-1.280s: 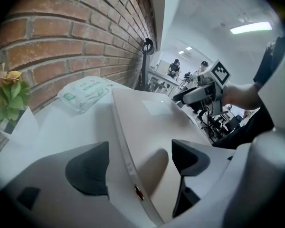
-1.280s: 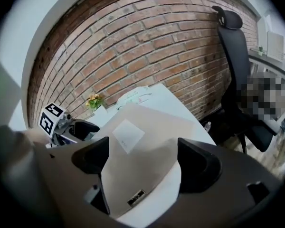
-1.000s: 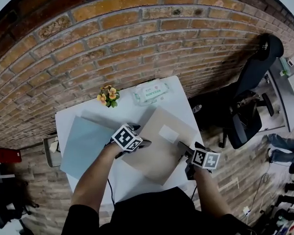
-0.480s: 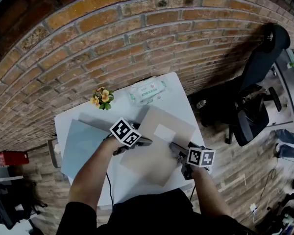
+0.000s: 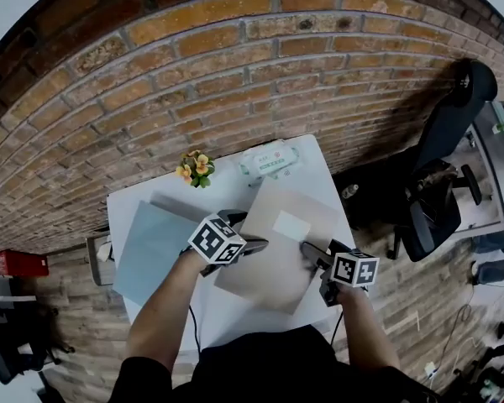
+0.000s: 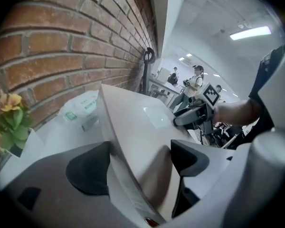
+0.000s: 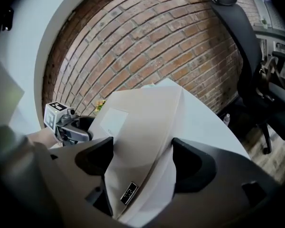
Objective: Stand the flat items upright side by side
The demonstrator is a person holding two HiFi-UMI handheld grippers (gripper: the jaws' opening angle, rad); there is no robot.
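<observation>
A large beige flat item (image 5: 273,254) with a white label is held between both grippers above the white table (image 5: 227,321), its left side tilted up. My left gripper (image 5: 248,232) is shut on its left edge (image 6: 133,127), one pad on each face. My right gripper (image 5: 312,257) has just been closing its jaws, and the item's right edge (image 7: 142,127) sits between the pads, which press on it. A blue-grey flat item (image 5: 151,242) lies flat on the table to the left. Each gripper shows in the other's view: the right gripper (image 6: 190,118) and the left gripper (image 7: 69,127).
A small pot of yellow flowers (image 5: 195,168) and a pack of wipes (image 5: 269,159) stand at the table's far edge against the brick wall (image 5: 235,74). A black office chair (image 5: 441,166) is off to the right, and a red box (image 5: 13,264) is on the floor at left.
The left gripper has risen a little with the beige item's left edge. The right gripper has shifted sideways along the right edge and narrowed its jaws onto it.
</observation>
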